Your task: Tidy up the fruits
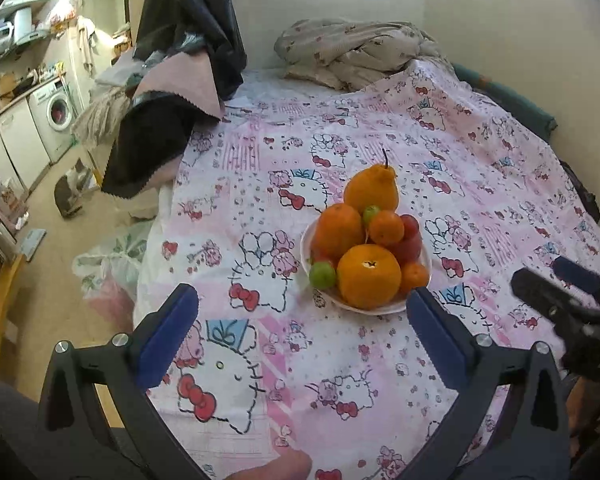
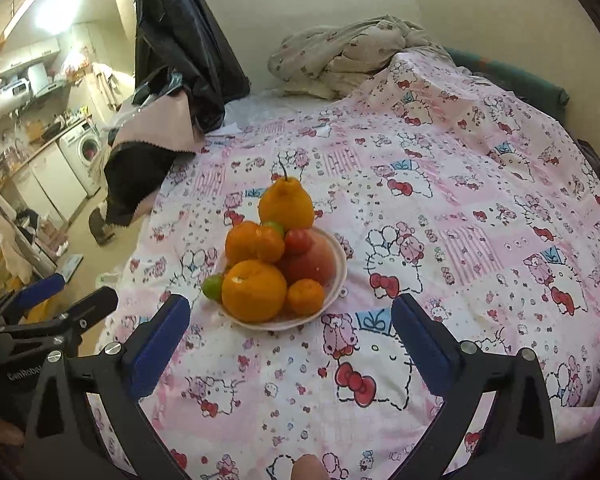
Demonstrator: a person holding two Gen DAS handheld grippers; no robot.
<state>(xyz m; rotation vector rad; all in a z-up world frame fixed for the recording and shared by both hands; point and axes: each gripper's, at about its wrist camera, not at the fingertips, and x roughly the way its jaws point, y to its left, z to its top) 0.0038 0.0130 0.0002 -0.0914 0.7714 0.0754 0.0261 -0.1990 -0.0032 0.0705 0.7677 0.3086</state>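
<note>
Left wrist view shows a white plate (image 1: 396,307) on the pink bedspread (image 1: 480,184), near its front edge, piled with oranges (image 1: 369,276), a yellow pear-shaped fruit (image 1: 372,189), red fruits (image 1: 410,236) and a green lime (image 1: 322,275). The left gripper (image 1: 302,324) is spread wide, grasping nothing. Only the right wrist view shows the right gripper (image 2: 290,332) fully, likewise spread and empty, and a large pinkish-red fruit (image 2: 314,258).

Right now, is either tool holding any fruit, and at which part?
Nothing is held. The left tool and the right tool are both open and empty, short of the fruit plate.
</note>
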